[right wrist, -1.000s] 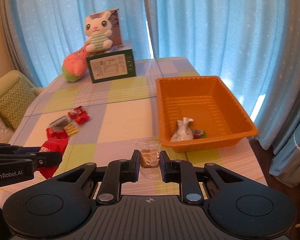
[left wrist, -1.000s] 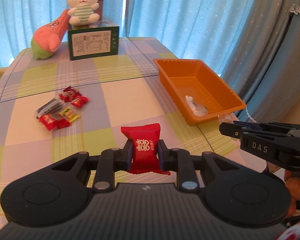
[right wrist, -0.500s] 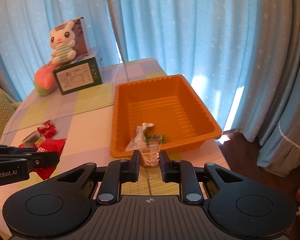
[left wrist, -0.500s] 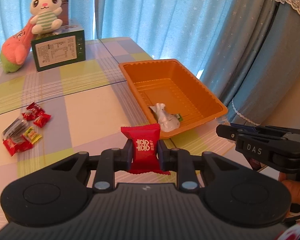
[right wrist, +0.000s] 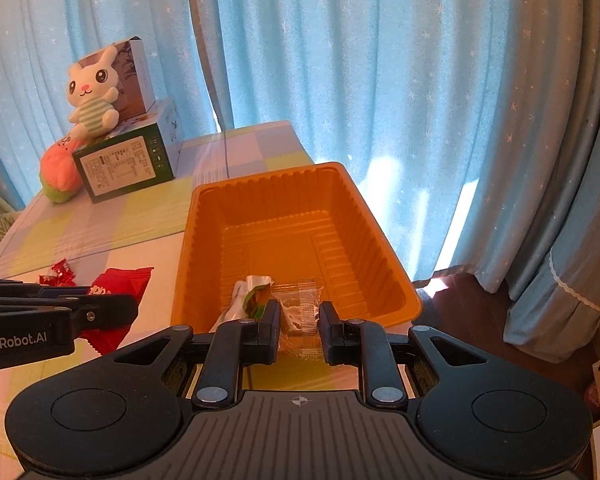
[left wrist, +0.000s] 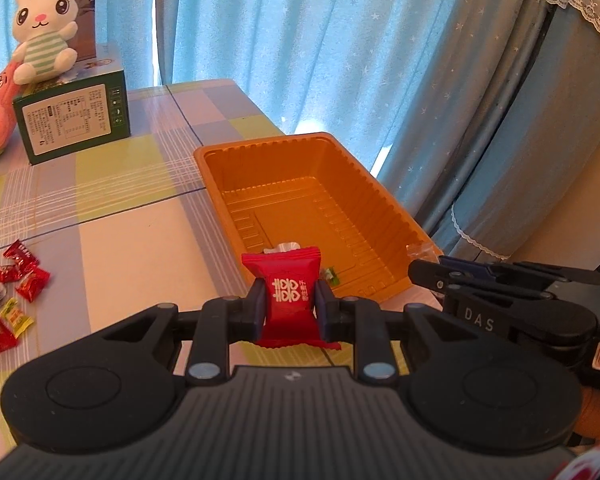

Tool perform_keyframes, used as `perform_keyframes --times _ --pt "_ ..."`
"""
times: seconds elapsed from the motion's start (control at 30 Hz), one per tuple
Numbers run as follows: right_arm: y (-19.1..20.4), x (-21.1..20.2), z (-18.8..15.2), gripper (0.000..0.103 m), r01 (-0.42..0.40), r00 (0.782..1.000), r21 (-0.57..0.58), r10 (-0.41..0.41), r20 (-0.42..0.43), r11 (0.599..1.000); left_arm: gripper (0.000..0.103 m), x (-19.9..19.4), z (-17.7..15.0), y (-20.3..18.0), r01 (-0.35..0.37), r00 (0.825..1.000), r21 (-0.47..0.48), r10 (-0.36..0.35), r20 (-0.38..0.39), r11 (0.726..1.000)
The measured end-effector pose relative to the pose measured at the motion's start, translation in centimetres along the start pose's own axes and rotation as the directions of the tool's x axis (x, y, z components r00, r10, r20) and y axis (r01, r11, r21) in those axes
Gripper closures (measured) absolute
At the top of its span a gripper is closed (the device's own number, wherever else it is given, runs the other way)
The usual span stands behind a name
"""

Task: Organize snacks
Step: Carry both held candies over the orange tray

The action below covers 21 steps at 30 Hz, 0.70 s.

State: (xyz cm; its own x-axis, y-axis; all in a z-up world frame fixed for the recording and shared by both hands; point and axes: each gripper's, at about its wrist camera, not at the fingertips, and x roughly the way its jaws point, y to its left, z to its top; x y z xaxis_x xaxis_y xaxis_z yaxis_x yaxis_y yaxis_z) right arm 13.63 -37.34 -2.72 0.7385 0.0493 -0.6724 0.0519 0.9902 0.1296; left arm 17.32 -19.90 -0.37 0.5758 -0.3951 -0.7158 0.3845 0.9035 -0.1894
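Clamping a red candy packet (left wrist: 290,298) upright between both fingers, left gripper (left wrist: 289,304), just short of the orange tray's (left wrist: 384,216) near rim. Pinching a clear-wrapped brown snack (right wrist: 300,312) likewise, right gripper (right wrist: 299,322), at the tray's near edge. Lying inside on the tray floor, a white wrapper (right wrist: 240,294) with a bit of green. Scattered left on the checked tablecloth (left wrist: 132,240), more small red and yellow candies (left wrist: 16,292). Standing farther back, a green box (left wrist: 74,122) topped by a plush rabbit (left wrist: 46,54), against blue curtains (left wrist: 300,40).
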Motion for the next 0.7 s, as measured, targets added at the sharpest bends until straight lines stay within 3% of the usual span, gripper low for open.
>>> perform_keyframes --times 0.7 --pt "-2.4 5.5 2.4 0.082 0.013 0.999 0.017 -0.012 -0.032 1.000 0.080 7.3 2.9 -0.1 0.016 0.999 -0.020 -0.017 -0.045 1.000"
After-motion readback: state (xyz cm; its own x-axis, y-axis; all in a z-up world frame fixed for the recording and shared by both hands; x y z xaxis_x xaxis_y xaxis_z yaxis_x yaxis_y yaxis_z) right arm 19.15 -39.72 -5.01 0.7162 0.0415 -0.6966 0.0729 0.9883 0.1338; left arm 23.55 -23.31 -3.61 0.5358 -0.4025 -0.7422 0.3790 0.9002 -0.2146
